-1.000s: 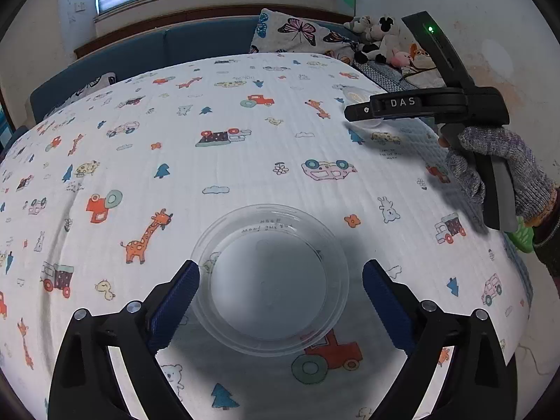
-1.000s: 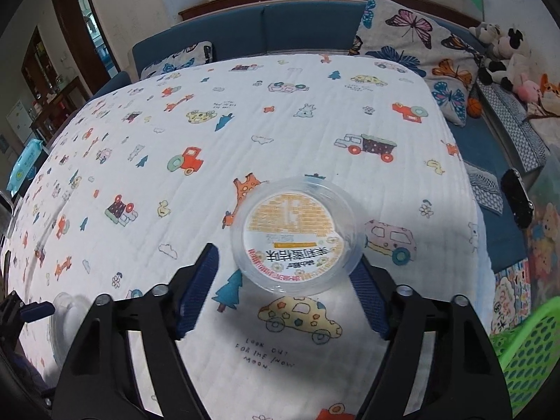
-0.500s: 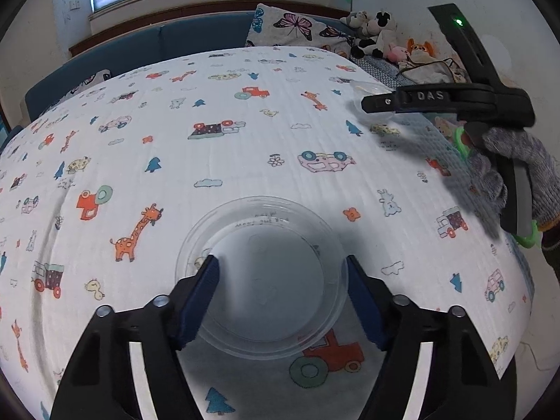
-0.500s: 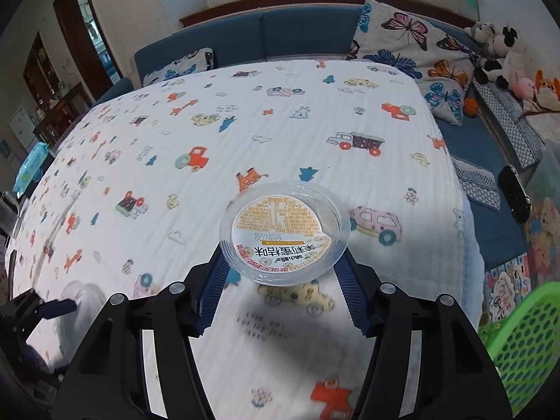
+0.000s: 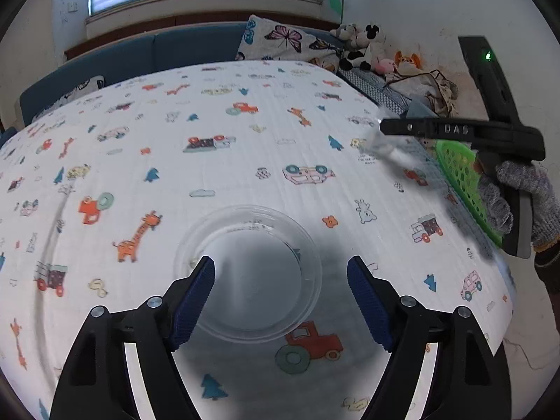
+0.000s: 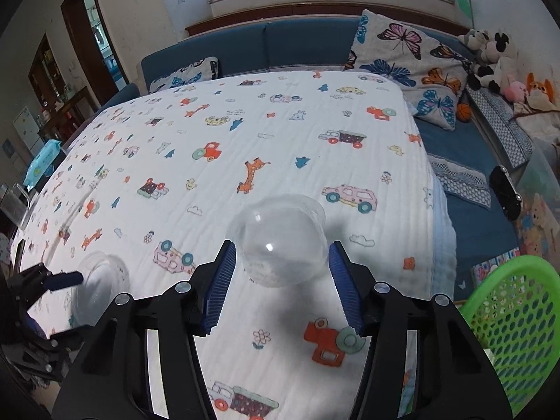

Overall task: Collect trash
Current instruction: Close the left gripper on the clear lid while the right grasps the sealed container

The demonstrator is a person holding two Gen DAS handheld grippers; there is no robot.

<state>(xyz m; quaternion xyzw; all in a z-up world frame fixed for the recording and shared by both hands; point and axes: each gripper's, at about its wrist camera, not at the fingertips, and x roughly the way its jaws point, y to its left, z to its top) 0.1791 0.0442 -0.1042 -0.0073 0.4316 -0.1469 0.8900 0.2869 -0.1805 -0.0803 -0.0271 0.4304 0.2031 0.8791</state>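
Cut off by the lower edge in both wrist views: the rear of the left gripper (image 5: pixel 280 301) and of the right gripper (image 6: pixel 278 281). Hidden behind the left gripper's blue pads (image 5: pixel 191 306): the near rim of the clear lid (image 5: pixel 246 273). Blurred to a smear at the right gripper's tip in the left view: the clear cup (image 5: pixel 379 147). Cropped by the right edge: the green basket (image 6: pixel 518 325). Half covered by a gloved hand (image 5: pixel 525 192): the same basket there.
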